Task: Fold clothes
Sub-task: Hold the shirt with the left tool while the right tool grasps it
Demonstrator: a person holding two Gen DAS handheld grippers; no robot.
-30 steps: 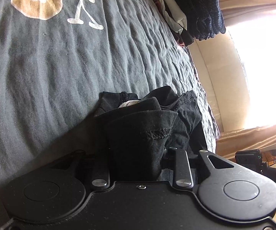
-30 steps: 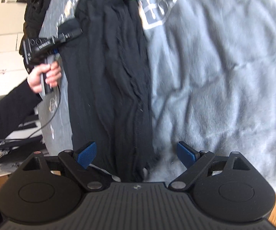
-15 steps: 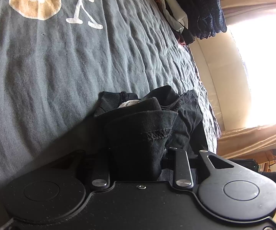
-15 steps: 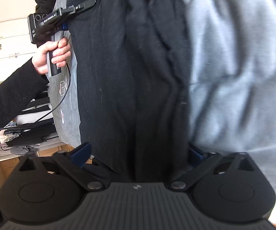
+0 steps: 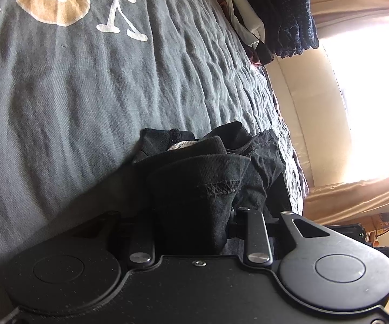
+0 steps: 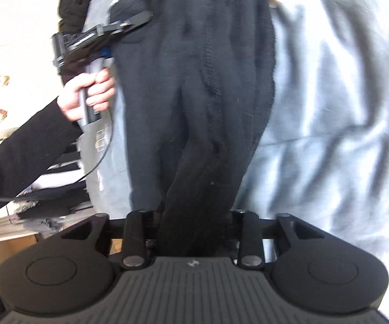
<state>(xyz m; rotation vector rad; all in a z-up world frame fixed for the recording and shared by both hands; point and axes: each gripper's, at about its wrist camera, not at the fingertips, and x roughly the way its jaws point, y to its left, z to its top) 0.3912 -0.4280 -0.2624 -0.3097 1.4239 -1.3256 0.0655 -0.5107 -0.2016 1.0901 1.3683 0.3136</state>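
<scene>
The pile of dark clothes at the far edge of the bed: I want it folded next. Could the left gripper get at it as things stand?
Probably not: the left gripper is shut on the black garment, so the pile of dark clothes is beyond its use until it lets go.

Ahead of the left gripper [image 5: 194, 229], grey bedspread [image 5: 113, 102] lies open; stacked clothes [image 5: 275, 19] block its far end. Right of the right gripper [image 6: 194, 232], bedding lies free.

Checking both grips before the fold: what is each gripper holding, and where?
Left gripper: black garment's bunched hemmed end. Right gripper: its opposite end, jaws just closed.
</scene>
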